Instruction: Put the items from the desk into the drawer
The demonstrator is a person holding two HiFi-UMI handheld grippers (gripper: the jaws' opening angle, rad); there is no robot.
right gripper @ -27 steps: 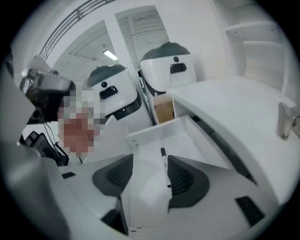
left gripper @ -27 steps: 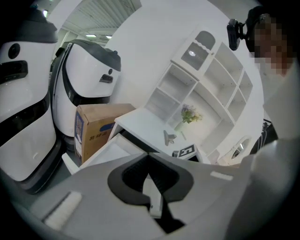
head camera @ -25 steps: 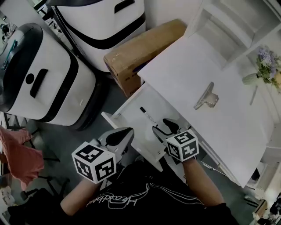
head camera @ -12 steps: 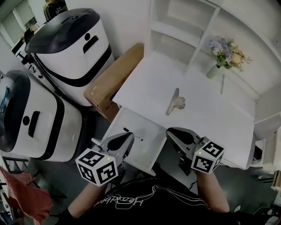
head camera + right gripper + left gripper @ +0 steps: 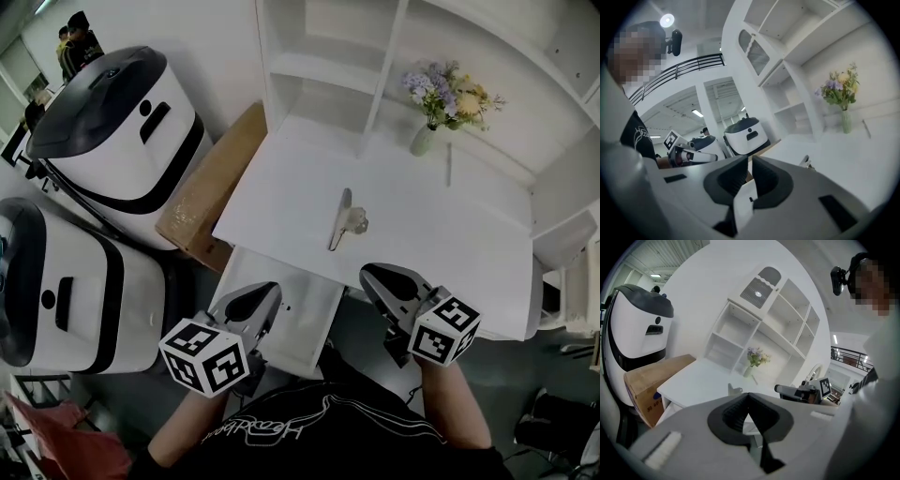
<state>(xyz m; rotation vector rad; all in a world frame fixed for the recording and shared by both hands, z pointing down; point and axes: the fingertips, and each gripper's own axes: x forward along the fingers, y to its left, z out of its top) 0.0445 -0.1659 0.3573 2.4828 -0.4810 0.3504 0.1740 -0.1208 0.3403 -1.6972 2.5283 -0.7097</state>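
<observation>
White machines (image 5: 112,122) crowd the left of the frame, with a cardboard box (image 5: 208,187) wedged against the desk (image 5: 422,244). Lower centre, the left gripper (image 5: 267,295) hangs with its jaws together by the open drawer (image 5: 305,319). The metal clip (image 5: 343,218) lies mid-desk. Just below it the right gripper (image 5: 373,277) has just closed on nothing. Flowers (image 5: 445,94) stand upper right.

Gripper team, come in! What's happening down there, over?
Left gripper shut, empty. Right gripper just closed, empty. Clip on desk, drawer open. Nothing blocking the clip.
</observation>
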